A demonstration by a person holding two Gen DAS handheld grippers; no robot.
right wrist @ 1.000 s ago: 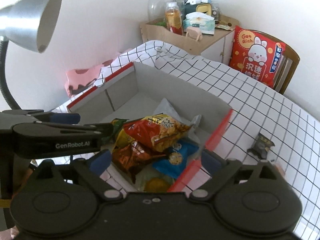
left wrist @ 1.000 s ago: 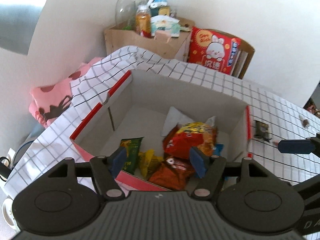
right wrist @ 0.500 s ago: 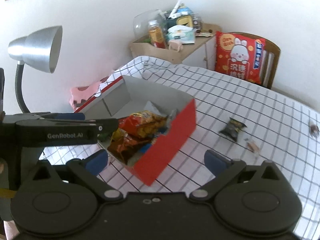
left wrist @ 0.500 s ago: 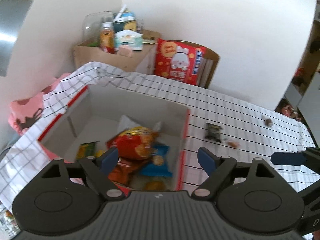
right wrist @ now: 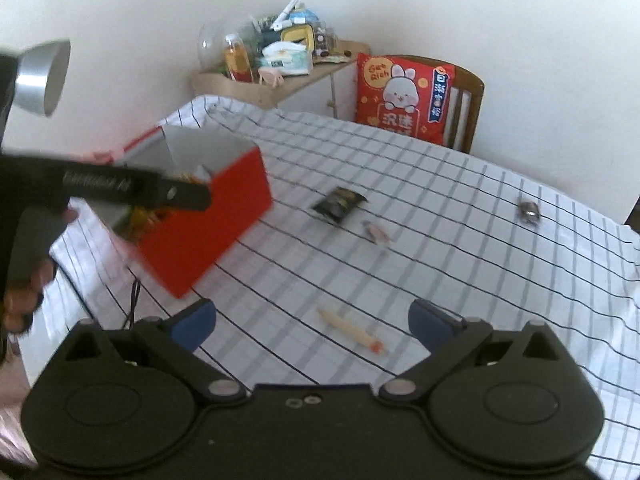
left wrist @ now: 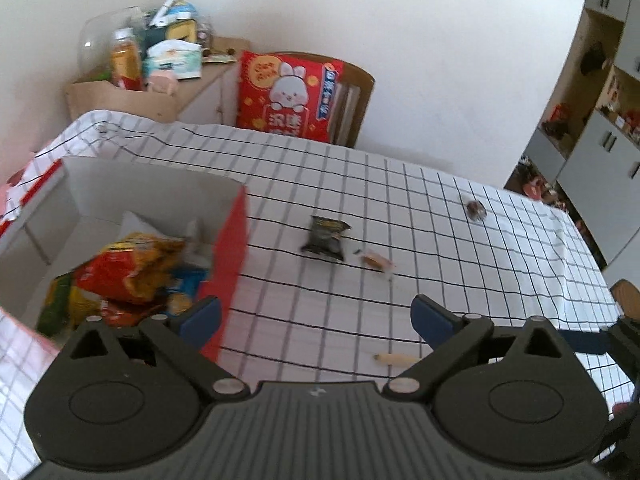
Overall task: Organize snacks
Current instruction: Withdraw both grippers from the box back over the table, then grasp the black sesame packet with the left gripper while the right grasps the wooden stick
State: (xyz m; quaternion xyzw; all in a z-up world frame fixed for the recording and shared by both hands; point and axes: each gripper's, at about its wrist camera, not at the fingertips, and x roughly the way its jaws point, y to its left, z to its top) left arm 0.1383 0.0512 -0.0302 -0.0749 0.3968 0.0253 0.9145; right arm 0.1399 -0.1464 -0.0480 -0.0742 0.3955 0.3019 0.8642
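Observation:
A red cardboard box (left wrist: 230, 248) holding several snack bags stands at the left of the checked tablecloth (left wrist: 460, 264). Right of it lie a black snack packet (left wrist: 324, 234), a small wrapped candy (left wrist: 376, 261) and a dark round sweet (left wrist: 475, 210). A tan stick snack (right wrist: 352, 326) lies nearest. My left gripper (left wrist: 316, 316) hovers beside the box's right wall, its jaws opening with nothing between them. My right gripper (right wrist: 312, 320) stands open and empty just short of the stick, with the box (right wrist: 208, 236) and black packet (right wrist: 339, 204) beyond it.
A wooden chair with a red rabbit cushion (right wrist: 404, 96) stands behind the table. A side cabinet (right wrist: 280, 80) crowded with bottles fills the corner, and a metal lamp (right wrist: 42, 76) hangs at the left. The table's right edge (left wrist: 596, 264) drops toward white cupboards.
Both views have swung right, from over the box to the tablecloth with the loose snacks. The left jaws have spread wider. The box now sits at the left.

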